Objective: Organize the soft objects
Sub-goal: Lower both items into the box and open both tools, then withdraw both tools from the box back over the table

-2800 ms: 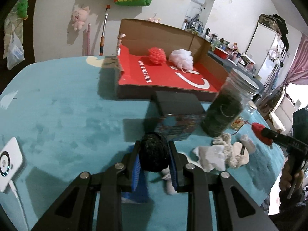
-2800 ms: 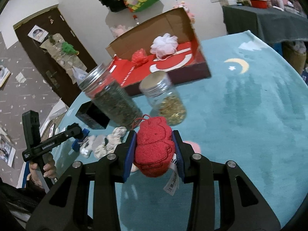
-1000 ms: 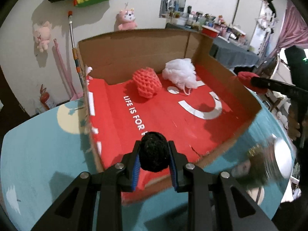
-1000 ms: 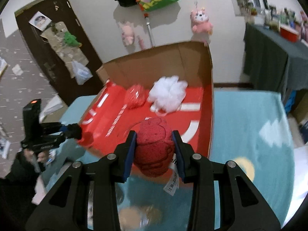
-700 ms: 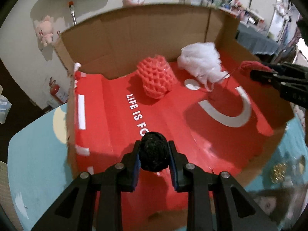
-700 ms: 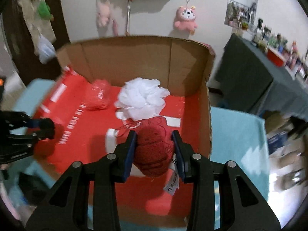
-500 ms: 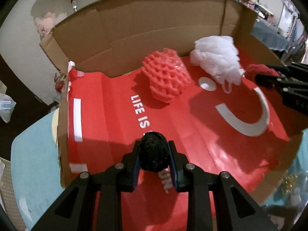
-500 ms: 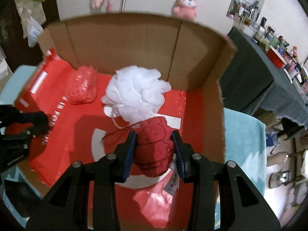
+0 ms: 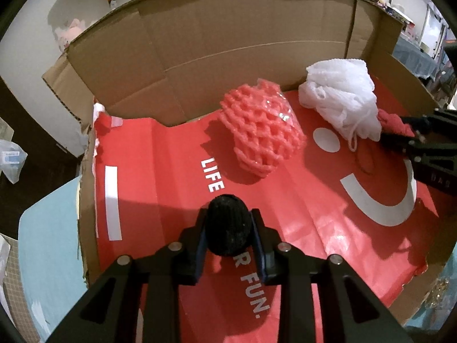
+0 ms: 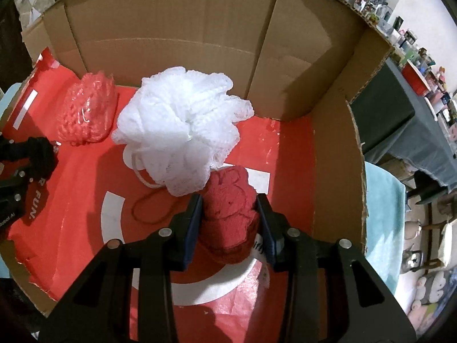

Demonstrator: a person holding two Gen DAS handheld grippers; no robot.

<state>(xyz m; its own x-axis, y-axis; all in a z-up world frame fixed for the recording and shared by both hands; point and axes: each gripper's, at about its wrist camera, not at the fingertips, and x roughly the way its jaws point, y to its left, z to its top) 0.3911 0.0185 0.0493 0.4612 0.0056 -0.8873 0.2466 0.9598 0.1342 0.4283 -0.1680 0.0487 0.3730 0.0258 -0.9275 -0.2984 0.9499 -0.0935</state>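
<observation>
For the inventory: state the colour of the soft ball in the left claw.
Black. The soft ball shows best in the left wrist view.

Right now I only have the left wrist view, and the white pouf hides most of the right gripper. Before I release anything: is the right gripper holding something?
Observer: Yes. The right gripper is shut on a red plush toy, with both pads pressing its sides.
Operator: Is the toy clear of the pouf?
Observer: No. The toy's top edge sits against the underside of the white bath pouf.
Operator: Is anything trailing from it?
Observer: A red string loop lies on the red lining of the cardboard box, just left of the toy.
</observation>
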